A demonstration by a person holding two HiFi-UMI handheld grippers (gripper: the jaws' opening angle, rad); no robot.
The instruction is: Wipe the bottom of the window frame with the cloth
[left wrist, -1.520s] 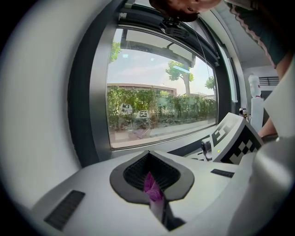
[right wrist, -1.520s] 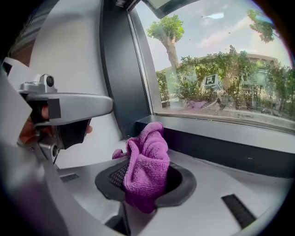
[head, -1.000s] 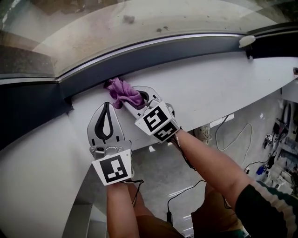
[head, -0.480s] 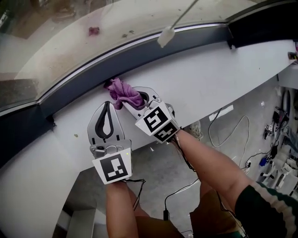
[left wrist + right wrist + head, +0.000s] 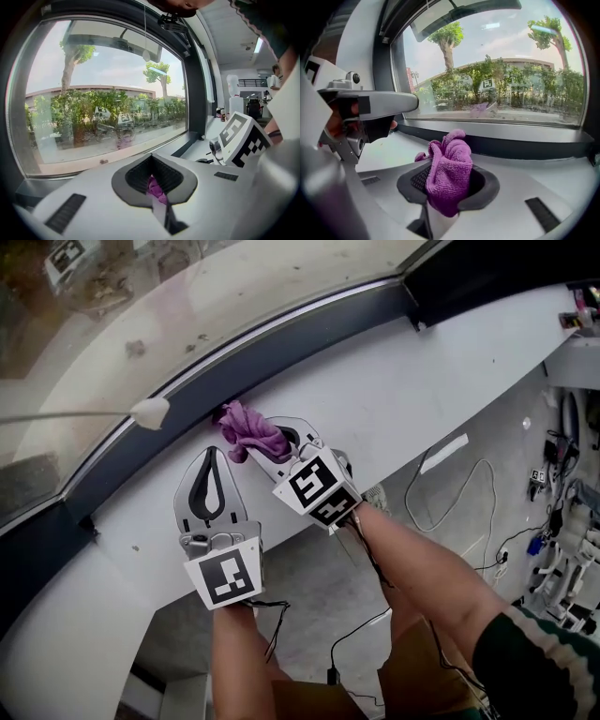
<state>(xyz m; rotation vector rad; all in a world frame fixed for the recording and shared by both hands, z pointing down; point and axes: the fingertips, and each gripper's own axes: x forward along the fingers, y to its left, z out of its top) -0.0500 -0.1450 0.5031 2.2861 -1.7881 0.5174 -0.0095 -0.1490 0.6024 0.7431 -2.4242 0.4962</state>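
A purple cloth (image 5: 249, 430) is bunched against the dark bottom strip of the window frame (image 5: 319, 326), above the white sill (image 5: 403, 395). My right gripper (image 5: 266, 448) is shut on the cloth; in the right gripper view the cloth (image 5: 451, 166) bulges out from between the right gripper's (image 5: 447, 190) jaws, close to the frame (image 5: 525, 146). My left gripper (image 5: 213, 454) rests on the sill just left of and below the cloth, jaws shut with nothing held. In the left gripper view a bit of purple cloth (image 5: 155, 188) shows beyond the left gripper (image 5: 157, 199).
A white cord knob (image 5: 150, 412) hangs in front of the glass at the left. A dark upright frame piece (image 5: 487, 268) stands at the upper right. Cables (image 5: 450, 498) and equipment (image 5: 562, 549) lie on the floor below the sill.
Both grippers and the cloth have slid to the right along the frame; the cord knob and frame pieces have passed leftward across the head view. Both grippers stay shut as before.
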